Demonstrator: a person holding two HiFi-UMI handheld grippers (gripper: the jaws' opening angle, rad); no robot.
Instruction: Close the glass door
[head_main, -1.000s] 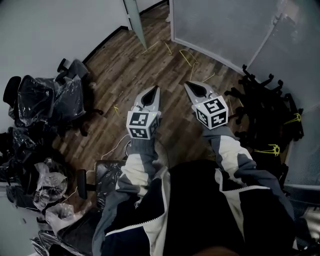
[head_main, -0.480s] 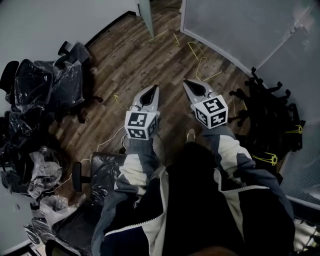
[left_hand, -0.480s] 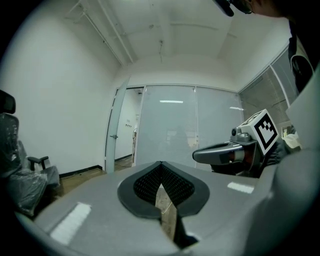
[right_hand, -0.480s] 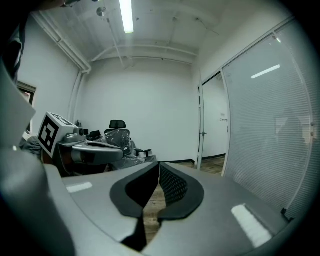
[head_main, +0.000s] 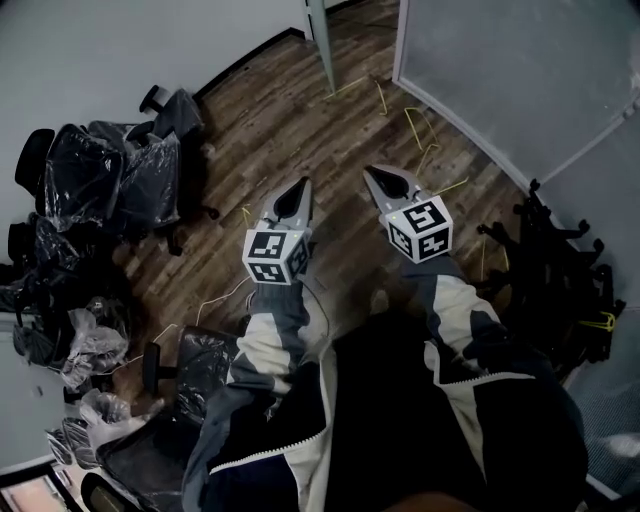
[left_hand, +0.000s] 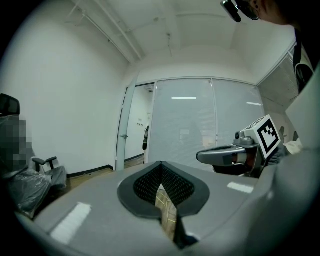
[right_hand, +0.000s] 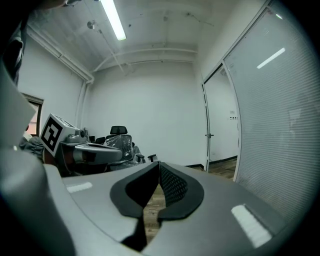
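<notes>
The glass door (head_main: 322, 42) stands open at the top of the head view, its narrow edge turned toward me. It also shows as a tall framed leaf, the door (left_hand: 124, 131), with a small handle (left_hand: 122, 136); the right gripper view has its edge (right_hand: 205, 125). Next to the door runs a frosted glass wall (head_main: 500, 70). My left gripper (head_main: 300, 184) and right gripper (head_main: 371, 173) are side by side over the wood floor, well short of the door. Both are shut and hold nothing. Each camera sees its own closed tips, left gripper (left_hand: 161, 164), right gripper (right_hand: 159, 163).
Office chairs wrapped in plastic (head_main: 110, 180) line the left wall, with bags (head_main: 90, 350) and another chair (head_main: 190, 370) nearer me. Black chair bases (head_main: 560, 270) are stacked at the right. Yellow cords (head_main: 420, 130) lie on the wood floor (head_main: 280, 120) near the glass wall.
Both grippers and I have moved forward across the floor toward the doorway. The chairs at left and the bases at right have slid back in the view. The jaws stayed shut.
</notes>
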